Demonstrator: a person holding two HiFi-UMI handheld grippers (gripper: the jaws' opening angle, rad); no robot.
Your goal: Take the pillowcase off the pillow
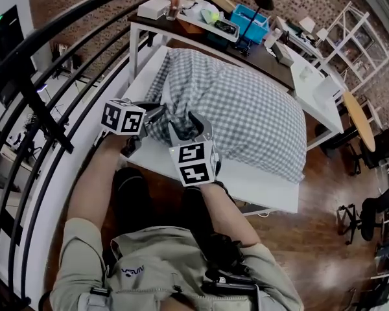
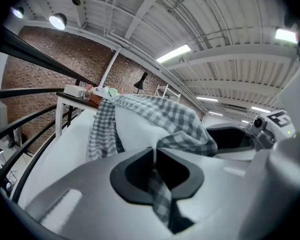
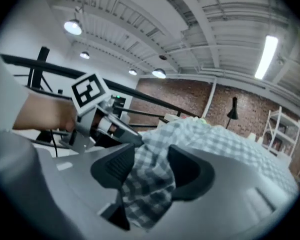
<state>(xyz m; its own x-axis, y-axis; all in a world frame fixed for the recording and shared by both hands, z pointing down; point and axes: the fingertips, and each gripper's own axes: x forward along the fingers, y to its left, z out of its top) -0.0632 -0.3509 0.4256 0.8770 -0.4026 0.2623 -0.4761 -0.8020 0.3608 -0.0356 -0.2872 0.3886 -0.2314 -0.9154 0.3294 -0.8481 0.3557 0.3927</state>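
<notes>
Left gripper jaws pinch grey-checked fabric pillowcase hem; right gripper jaws spread, cloth loose between. Thin one-sided pinch may slip under pull.

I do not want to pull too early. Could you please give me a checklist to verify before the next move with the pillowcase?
1. Left gripper shut on pillowcase: ok.
2. Right gripper grips pillowcase: not ok; jaws apart, fabric loose between them.
3. Pillowcase lies on table: ok.
4. Pillowcase opening faces the grippers: cannot tell.
5. Pillowcase removed: not ok, not yet.
</notes>
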